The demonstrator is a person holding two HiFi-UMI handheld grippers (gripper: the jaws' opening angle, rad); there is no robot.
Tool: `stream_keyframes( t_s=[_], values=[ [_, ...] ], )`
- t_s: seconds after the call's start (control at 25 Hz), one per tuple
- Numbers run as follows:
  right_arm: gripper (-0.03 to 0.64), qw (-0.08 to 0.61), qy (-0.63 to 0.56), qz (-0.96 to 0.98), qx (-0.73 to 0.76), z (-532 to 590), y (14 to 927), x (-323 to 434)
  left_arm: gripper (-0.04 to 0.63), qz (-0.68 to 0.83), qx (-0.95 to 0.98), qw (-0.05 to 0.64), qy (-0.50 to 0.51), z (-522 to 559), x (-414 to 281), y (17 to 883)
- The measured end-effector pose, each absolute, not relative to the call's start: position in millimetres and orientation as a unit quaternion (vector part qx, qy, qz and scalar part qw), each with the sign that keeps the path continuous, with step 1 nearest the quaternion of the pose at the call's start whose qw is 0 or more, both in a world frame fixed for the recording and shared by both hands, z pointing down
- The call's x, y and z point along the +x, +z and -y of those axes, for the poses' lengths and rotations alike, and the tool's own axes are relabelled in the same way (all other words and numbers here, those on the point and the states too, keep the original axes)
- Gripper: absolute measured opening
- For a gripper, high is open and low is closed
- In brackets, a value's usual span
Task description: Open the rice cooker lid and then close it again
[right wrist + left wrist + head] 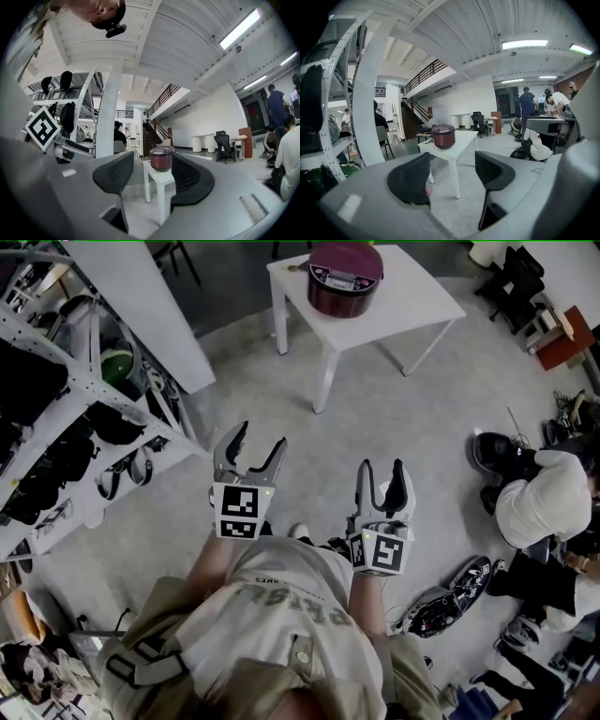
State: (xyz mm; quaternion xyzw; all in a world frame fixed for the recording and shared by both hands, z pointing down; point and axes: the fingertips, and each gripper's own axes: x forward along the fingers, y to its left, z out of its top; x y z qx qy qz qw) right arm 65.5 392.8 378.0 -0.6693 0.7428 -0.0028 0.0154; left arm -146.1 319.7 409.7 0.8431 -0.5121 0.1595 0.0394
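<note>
A dark red rice cooker (344,277) with its lid down stands on a small white table (412,306) at the top of the head view, well away from both grippers. It shows far off between the jaws in the left gripper view (443,136) and the right gripper view (161,159). My left gripper (256,448) is open with nothing between its black pads (411,178). My right gripper (382,472) is also open and empty, held in front of the person's chest over the grey floor.
A white metal rack (84,409) loaded with dark gear stands at the left, close to the left gripper. A person in white (544,498) crouches on the floor at the right among shoes and bags. A white pillar (368,117) rises left of the table.
</note>
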Motion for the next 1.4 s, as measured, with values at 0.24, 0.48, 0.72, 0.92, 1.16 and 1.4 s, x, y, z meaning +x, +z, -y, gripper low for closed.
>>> stream_keyframes(
  t_s=[0.24, 0.48, 0.72, 0.92, 1.16, 1.4],
  values=[
    [0.227, 0.017, -0.005, -0.756, -0.654, -378, 371, 82, 0.311, 0.519, 0.838, 0.031, 0.166, -314, -133, 403],
    [0.227, 0.02, -0.012, -0.753, -0.657, -351, 374, 93, 0.311, 0.518, 0.836, 0.034, 0.179, -290, -128, 410],
    [0.23, 0.009, -0.028, -0.74, -0.672, -310, 392, 100, 0.311, 0.5, 0.843, 0.041, 0.196, -245, -122, 429],
    [0.233, 0.001, -0.033, -0.73, -0.683, -267, 398, 99, 0.31, 0.48, 0.853, 0.044, 0.202, -194, -117, 435],
    [0.249, -0.002, -0.031, -0.72, -0.693, -214, 399, 97, 0.311, 0.452, 0.87, 0.036, 0.195, -130, -102, 436],
    [0.256, -0.002, -0.034, -0.714, -0.699, -180, 401, 105, 0.311, 0.432, 0.878, 0.027, 0.204, -93, -90, 440]
  ],
)
